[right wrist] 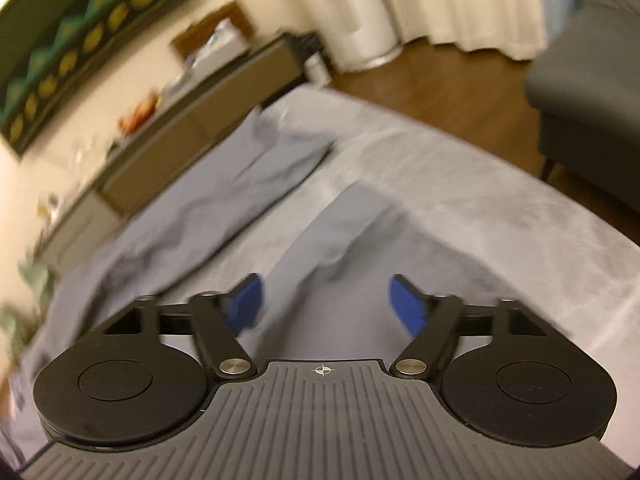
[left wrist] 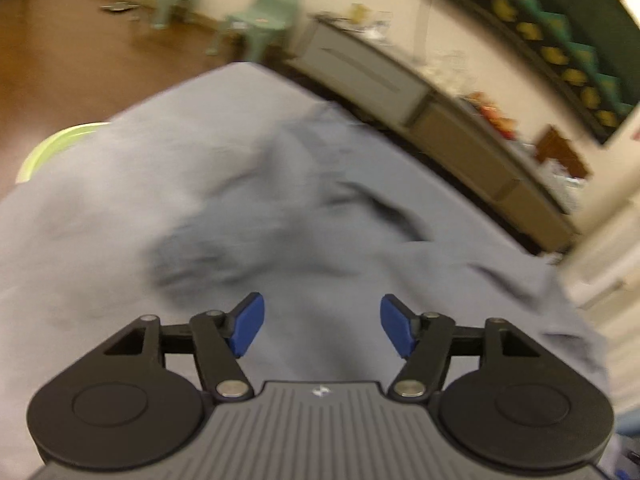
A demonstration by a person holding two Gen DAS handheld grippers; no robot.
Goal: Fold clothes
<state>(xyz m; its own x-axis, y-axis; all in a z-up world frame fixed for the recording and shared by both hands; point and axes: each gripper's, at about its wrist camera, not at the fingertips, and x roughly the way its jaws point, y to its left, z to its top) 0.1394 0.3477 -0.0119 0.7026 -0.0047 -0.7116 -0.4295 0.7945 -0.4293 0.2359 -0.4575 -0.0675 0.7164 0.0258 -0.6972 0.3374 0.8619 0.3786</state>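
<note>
A grey-blue garment (left wrist: pixel 280 200) lies crumpled and spread over a grey surface; the left wrist view is motion-blurred. My left gripper (left wrist: pixel 322 324) is open and empty, just above the garment's near part. In the right wrist view the same garment (right wrist: pixel 208 208) shows two long parts, one stretching far left (right wrist: pixel 256 168) and one running toward the gripper (right wrist: pixel 340 232). My right gripper (right wrist: pixel 326 304) is open and empty, with the nearer cloth part between its blue pads (right wrist: pixel 246 304).
The light grey cover (right wrist: pixel 480 200) carries the garment. A low sideboard (left wrist: pixel 440 120) with clutter runs along the wall. Two green chairs (left wrist: pixel 264 16) stand on the wood floor. A green round rim (left wrist: pixel 52 148) peeks out at left. A grey sofa (right wrist: pixel 592 80) stands at right.
</note>
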